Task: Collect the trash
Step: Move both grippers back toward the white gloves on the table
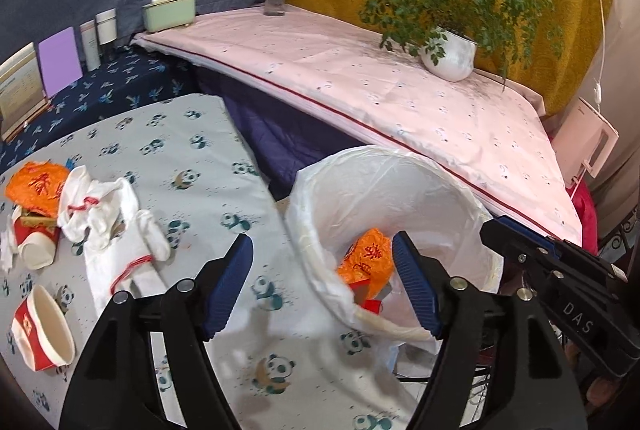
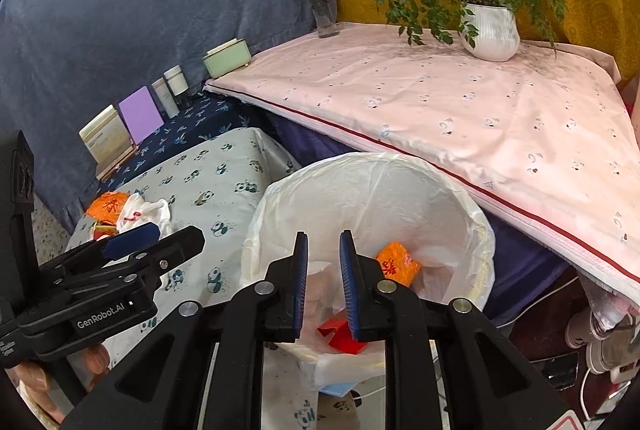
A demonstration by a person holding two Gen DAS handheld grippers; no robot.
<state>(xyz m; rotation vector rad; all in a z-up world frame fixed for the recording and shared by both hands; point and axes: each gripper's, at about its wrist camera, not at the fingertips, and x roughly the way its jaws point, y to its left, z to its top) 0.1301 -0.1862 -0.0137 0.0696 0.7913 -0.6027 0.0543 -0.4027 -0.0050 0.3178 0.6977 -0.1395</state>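
With L gripper [image 1: 322,284] spread wide and empty over the bin [image 1: 476,206] rim, and R gripper [image 2: 323,284] held narrowly apart w/ nothing between, the thin liner could be snagged and dragged off by a low pass. Orange wrapper [image 1: 366,262] lies inside the bin, crumpled, long axis approx. upright, slightly tilted; cups [image 1: 42,328] and white bag [image 1: 116,230] are left on the panda cloth [image 1: 208,166].
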